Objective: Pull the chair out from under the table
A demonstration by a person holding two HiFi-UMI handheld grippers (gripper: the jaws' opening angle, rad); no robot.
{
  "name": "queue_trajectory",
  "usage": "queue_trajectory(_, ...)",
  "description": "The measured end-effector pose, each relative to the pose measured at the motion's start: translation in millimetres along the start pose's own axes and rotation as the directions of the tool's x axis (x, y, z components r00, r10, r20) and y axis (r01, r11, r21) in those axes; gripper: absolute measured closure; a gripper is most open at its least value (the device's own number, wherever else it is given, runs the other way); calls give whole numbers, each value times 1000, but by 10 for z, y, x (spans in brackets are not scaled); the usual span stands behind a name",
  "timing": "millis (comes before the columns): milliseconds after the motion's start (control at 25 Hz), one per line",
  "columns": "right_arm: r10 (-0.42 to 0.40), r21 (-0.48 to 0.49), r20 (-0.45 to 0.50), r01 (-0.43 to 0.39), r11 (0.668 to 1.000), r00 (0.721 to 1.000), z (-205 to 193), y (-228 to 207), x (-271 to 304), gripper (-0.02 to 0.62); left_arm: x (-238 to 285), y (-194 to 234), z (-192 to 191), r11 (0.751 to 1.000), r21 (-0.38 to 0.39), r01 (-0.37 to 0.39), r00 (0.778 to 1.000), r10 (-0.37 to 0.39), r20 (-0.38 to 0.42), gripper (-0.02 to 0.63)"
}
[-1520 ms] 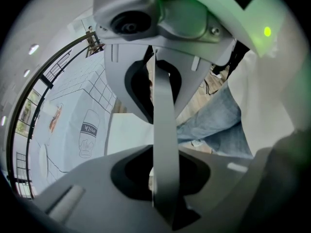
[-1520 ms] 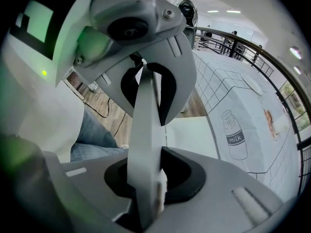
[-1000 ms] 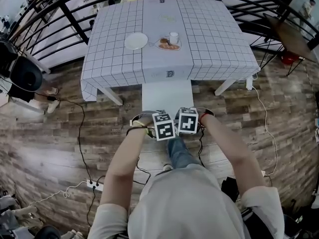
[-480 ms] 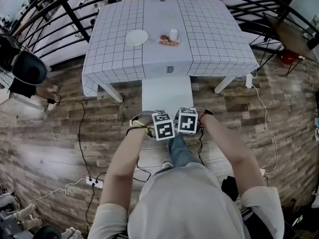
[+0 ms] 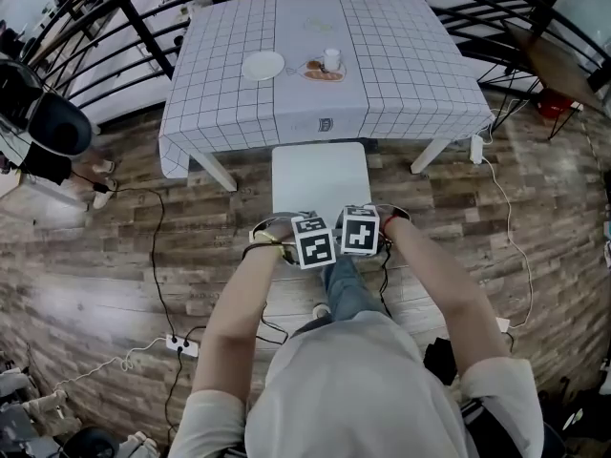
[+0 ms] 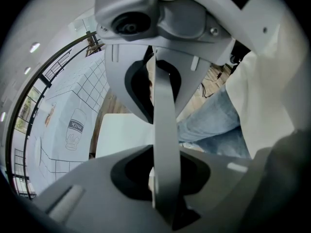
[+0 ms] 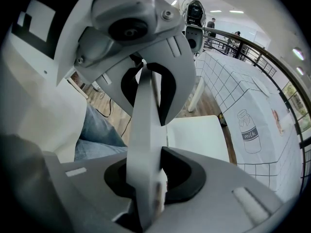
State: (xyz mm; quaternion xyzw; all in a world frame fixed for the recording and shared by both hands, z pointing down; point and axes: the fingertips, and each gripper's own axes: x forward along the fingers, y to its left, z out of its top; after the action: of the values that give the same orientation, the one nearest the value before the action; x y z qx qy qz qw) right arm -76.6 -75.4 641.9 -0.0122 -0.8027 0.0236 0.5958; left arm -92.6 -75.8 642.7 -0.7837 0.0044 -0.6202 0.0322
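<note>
Nearest to the camera, the person's forearms (image 5: 239,303) reach forward. The left gripper (image 5: 307,223) and the right gripper (image 5: 363,219) are side by side, and both point steeply down. Each one is clamped on the top edge of the backrest (image 6: 164,106) of the white chair (image 5: 320,175). In both gripper views this thin white board passes between the jaws, and they press on it from two sides. Beyond the backrest, the seat (image 7: 199,135) is nearly all in the open over the wooden floor (image 5: 115,256). Its far edge is just at the hanging hem of the checked tablecloth (image 5: 220,113). On the table (image 5: 420,74) behind it are a white plate (image 5: 263,65), a cup (image 5: 331,62) and a small dish with food (image 5: 321,72).
</note>
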Motion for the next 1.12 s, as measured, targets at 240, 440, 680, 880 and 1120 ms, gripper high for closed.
queue_trajectory(240,-4,0,-1,4,1000,1000,6,124,10,518,-10,-125,-3,1000,-3,4,1000,-4,3,528)
queue_trajectory(440,-1,-9,-4,1,1000,1000,1,245,16,517,-20,-245,5,1000,-8,2,1000,-2,9,527)
queue_trajectory(680,-6,-3,0,6,1000,1000,-3,377,26,517,-15,-389,12,1000,-10,8,1000,-8,6,526)
queue_trajectory(880,-3,5,6,3,1000,1000,-9,458,25,517,-23,-472,14,1000,-22,10,1000,-10,2,526)
queue_trajectory(1120,18,1,3,-18,1000,1000,-22,639,29,517,-31,-644,34,1000,-18,14,1000,-14,4,527)
